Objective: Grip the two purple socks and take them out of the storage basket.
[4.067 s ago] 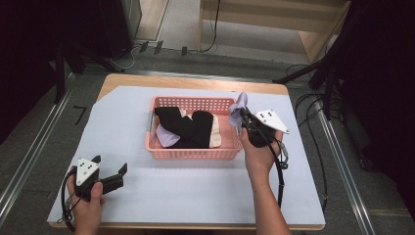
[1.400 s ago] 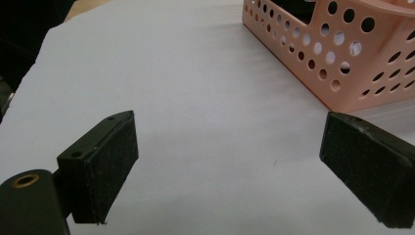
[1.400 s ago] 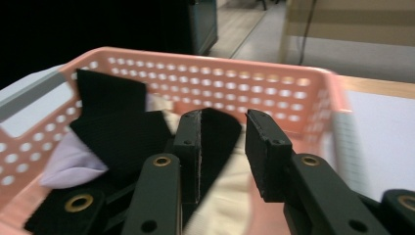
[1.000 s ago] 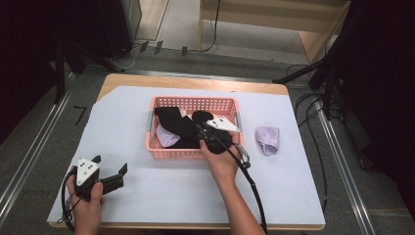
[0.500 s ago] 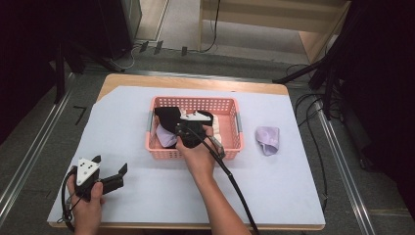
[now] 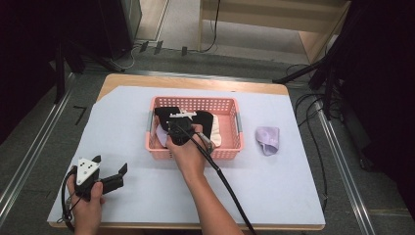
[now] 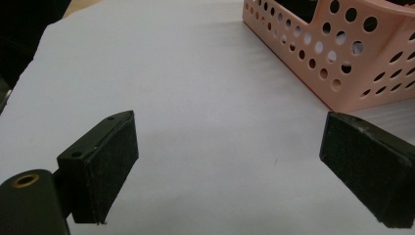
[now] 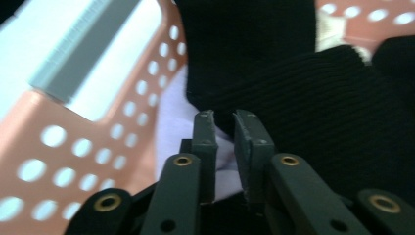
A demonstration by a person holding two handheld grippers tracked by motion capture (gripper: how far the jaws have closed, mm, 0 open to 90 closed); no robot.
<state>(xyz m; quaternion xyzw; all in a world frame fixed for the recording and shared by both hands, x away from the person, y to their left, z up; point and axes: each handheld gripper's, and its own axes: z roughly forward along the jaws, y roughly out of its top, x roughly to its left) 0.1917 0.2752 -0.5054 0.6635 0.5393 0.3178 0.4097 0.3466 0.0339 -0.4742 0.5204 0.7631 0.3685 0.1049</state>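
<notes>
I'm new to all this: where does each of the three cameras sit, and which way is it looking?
High view: above the table's near side, looking forward and down; both forearms, left gripper, right gripper.
Left gripper view: on that gripper, along its open jaws over the sheet.
Right gripper view: on that gripper, inside the basket, jaws near a lilac cloth.
All share the basket.

The black garment (image 8: 293, 73) hides most of the lilac cloth (image 8: 171, 132); whether the right claw (image 8: 223, 128) pinches it is unclear
</notes>
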